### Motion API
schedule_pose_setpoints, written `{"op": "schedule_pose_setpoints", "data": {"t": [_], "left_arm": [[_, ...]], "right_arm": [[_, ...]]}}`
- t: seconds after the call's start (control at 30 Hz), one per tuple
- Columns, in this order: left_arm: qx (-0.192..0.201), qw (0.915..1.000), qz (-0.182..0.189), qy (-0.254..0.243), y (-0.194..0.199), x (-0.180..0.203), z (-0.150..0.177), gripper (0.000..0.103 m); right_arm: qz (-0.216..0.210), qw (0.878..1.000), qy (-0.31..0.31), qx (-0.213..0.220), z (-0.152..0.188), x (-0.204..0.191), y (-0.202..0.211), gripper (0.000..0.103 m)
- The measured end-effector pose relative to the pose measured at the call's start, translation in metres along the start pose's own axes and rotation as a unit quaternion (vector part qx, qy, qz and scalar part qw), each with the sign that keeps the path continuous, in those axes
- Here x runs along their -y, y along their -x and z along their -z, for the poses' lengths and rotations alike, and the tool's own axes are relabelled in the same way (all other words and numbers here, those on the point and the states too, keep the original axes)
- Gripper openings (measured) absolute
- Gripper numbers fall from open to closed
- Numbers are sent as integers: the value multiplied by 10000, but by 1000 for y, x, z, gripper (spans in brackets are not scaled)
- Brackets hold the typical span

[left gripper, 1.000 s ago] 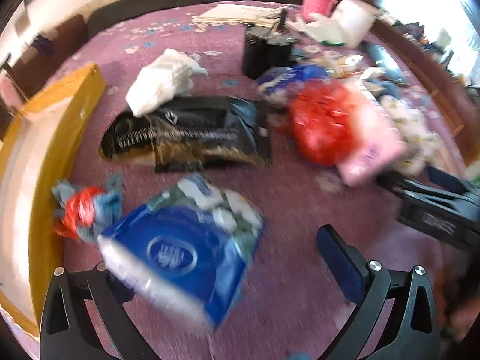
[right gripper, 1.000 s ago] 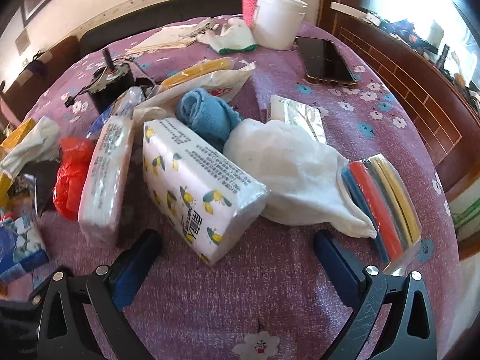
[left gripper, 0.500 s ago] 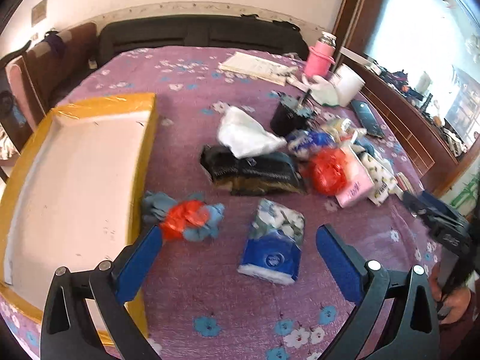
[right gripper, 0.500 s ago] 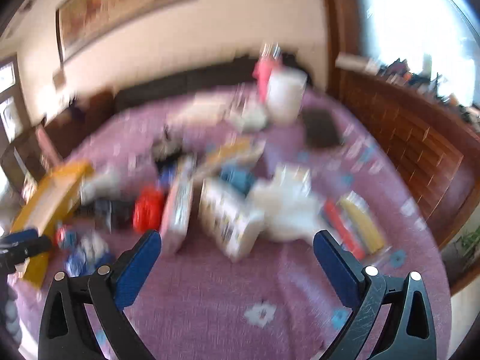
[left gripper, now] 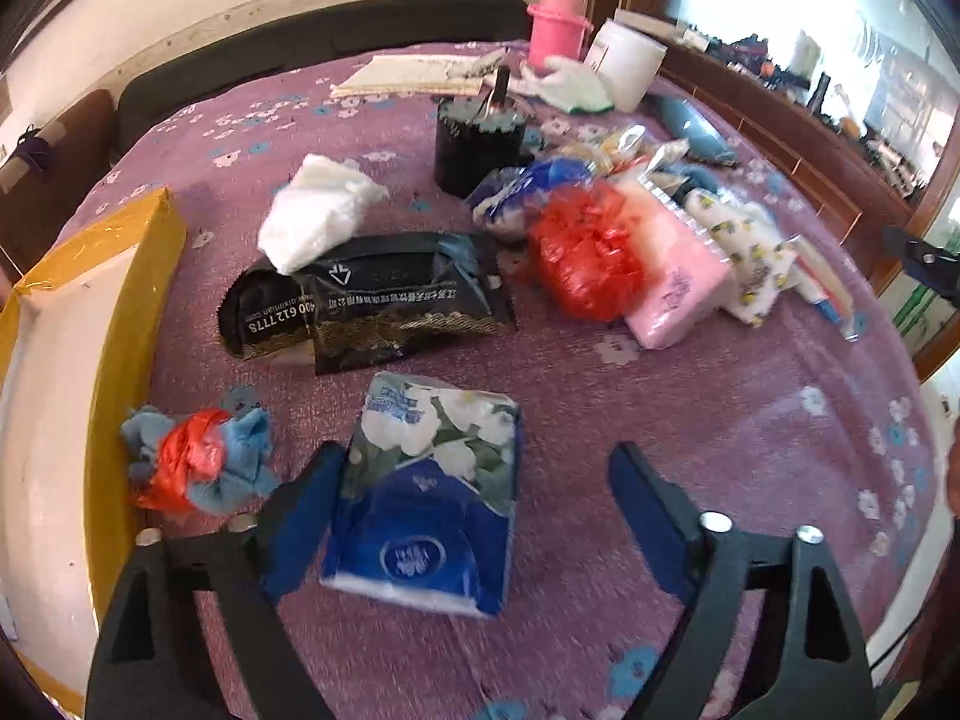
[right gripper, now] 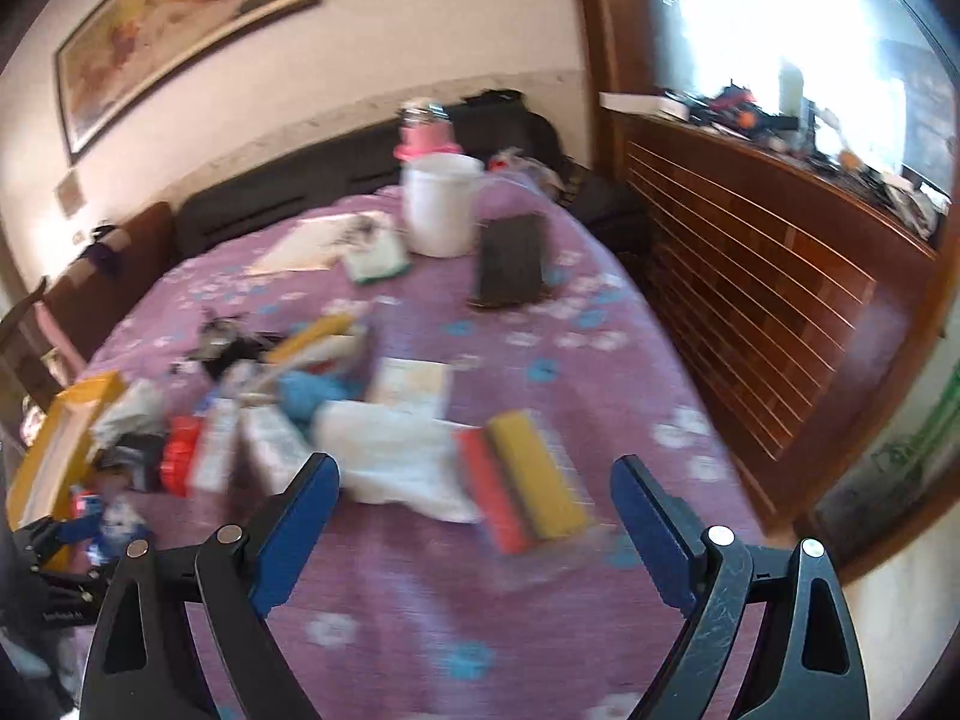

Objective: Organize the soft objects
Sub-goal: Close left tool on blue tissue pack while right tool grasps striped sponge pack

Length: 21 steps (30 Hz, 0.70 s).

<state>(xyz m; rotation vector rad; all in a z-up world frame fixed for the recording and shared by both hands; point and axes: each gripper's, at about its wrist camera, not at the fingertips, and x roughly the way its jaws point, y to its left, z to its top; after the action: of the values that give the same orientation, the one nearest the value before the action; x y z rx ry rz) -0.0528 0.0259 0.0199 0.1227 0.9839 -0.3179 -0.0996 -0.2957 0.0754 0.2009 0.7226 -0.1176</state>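
Note:
In the left wrist view my left gripper [left gripper: 474,483] is open, low over the purple tablecloth, with a blue tissue pack [left gripper: 429,495] lying between its fingers and touching neither. A blue and red rag bundle [left gripper: 195,468] lies to its left, beside the yellow box [left gripper: 120,312]. Beyond lie a black packet [left gripper: 372,306], a white cloth [left gripper: 318,210], a red bag [left gripper: 585,255] and a pink tissue pack [left gripper: 675,276]. In the blurred right wrist view my right gripper [right gripper: 474,483] is open and empty, raised above a white cloth [right gripper: 396,450] and a pack of coloured cloths [right gripper: 522,486].
A black cup [left gripper: 477,144], papers [left gripper: 420,75], a pink bottle [left gripper: 558,24] and a white tub [right gripper: 441,210] stand at the back. A phone [right gripper: 513,261] lies near the tub. The table's right edge borders a wooden slatted panel [right gripper: 750,306].
My left gripper has dropped back down toward the blue tissue pack after rising. My right gripper has lifted away from the pile and now looks across the table from higher up.

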Motion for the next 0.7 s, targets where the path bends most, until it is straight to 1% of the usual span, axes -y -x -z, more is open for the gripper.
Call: {"op": "schedule_pose_setpoints", "data": {"t": [0.03,0.07,0.13,0.23,0.3,0.33,0.37,0.4,0.5,0.57,0.63,0.67,0.7], "left_arm": [[-59,10000,-29,19,-3,0,1,64],[-75,9999,-68,44,-5,-1,3,58],[-26,10000,-24,60,-5,-1,3,54],[-20,9999,55,133,-6,-4,4,54],[-11,9998,58,167,-6,-6,4,54],[-10,9999,51,154,-7,-5,4,56],[-9,9999,46,135,-8,-4,4,58],[-10,9999,42,122,-7,-4,4,58],[-22,10000,5,76,-8,0,2,62],[-17,10000,-22,60,-8,3,1,62],[-9,10000,-48,62,-8,3,1,60],[1,9999,-89,66,-7,2,2,51],[17,9999,-75,77,-5,3,1,51]], "right_arm": [[57,10000,-42,-31,-1,9,-2,94],[96,9999,-61,-56,-1,15,-3,94],[136,9998,-32,-174,-3,23,-10,94],[122,9993,104,-342,-6,22,-23,94],[-39,9990,163,-421,-5,15,-28,94],[-131,9986,211,-469,-4,10,-31,94],[-137,9979,299,-562,-5,5,-36,94],[-14,9969,398,-685,-4,1,-44,94],[442,9935,602,-860,-3,-1,-66,94],[552,9913,661,-992,-2,3,-79,89],[475,9903,651,-1127,-2,6,-89,76],[430,9900,646,-1175,-2,6,-92,72],[333,9900,624,-1221,-2,7,-96,65]]}}
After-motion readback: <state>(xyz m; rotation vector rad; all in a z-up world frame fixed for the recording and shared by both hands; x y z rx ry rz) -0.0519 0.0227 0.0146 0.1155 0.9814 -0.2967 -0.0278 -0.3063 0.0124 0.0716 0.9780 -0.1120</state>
